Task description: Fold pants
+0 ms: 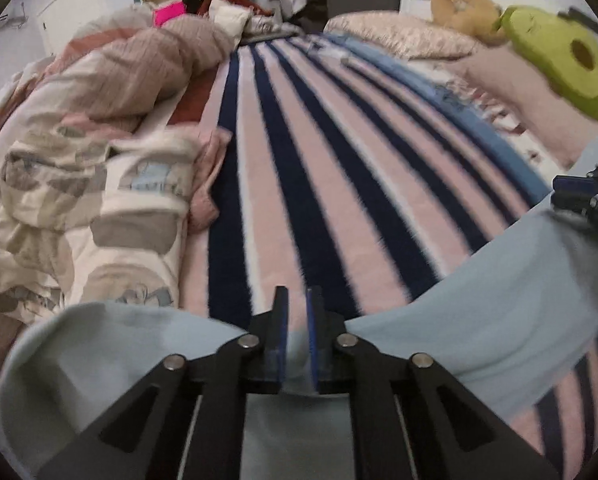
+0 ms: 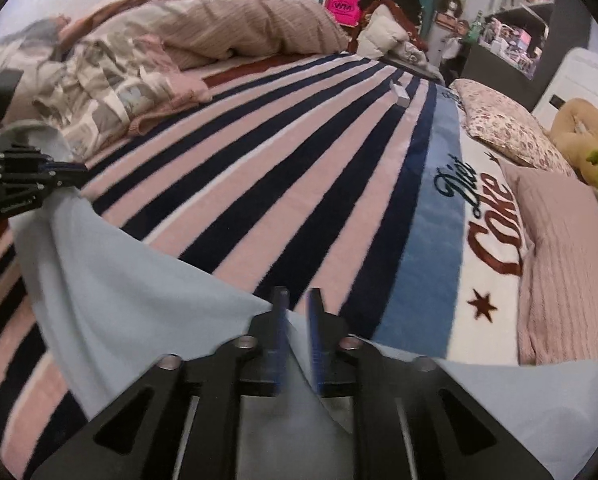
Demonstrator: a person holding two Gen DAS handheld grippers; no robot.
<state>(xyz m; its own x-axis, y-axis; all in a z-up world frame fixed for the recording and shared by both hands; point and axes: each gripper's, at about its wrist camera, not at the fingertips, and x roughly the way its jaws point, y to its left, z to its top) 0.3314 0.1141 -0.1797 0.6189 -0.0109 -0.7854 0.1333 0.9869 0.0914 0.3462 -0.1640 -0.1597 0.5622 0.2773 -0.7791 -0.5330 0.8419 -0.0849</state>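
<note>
The light blue pants (image 1: 499, 312) are held up off a striped pink and navy blanket (image 1: 299, 160), stretched between my two grippers. My left gripper (image 1: 297, 300) is shut on the pants' edge, with cloth pinched between the blue pads. My right gripper (image 2: 297, 300) is shut on another part of the same edge of the pants (image 2: 119, 280). The cloth sags between them. The right gripper shows at the right edge of the left wrist view (image 1: 575, 192), and the left gripper at the left edge of the right wrist view (image 2: 67, 172).
A crumpled patterned duvet (image 1: 79, 184) and a beige knit blanket (image 1: 147, 68) lie on the left of the bed. Pillows (image 2: 507, 128), a brown plush (image 1: 463, 8) and a green avocado plush (image 1: 559, 56) lie on the right. Cluttered shelves (image 2: 515, 32) stand beyond.
</note>
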